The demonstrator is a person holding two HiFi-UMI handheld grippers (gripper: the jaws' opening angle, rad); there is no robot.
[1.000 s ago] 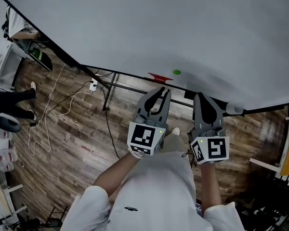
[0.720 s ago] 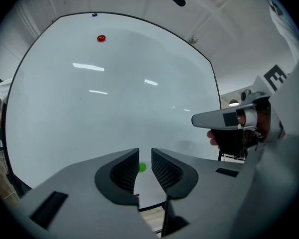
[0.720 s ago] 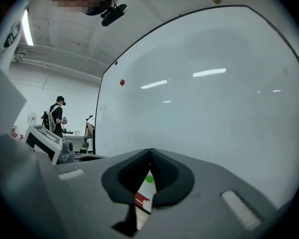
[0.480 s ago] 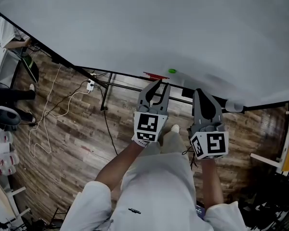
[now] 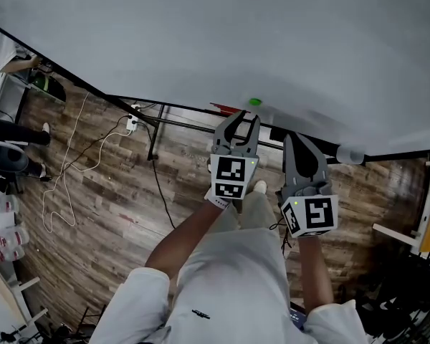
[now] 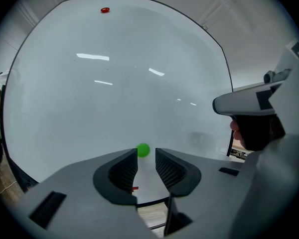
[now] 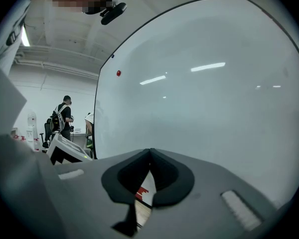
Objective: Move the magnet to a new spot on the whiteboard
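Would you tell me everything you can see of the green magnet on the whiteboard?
The green magnet is a small, round, bright-green, plastic-looking button stuck flat on the whiteboard near its lower edge. The left gripper, its jaws having just been opening with nothing between them, points at it; the magnet lies just beyond their tips, seemingly untouched.

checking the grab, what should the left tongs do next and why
Probably ease the left tongs forward until the green magnet on the whiteboard sits between the pads, ready to close on. The jaws have just been opening and hold nothing; the magnet lies just past their tips.
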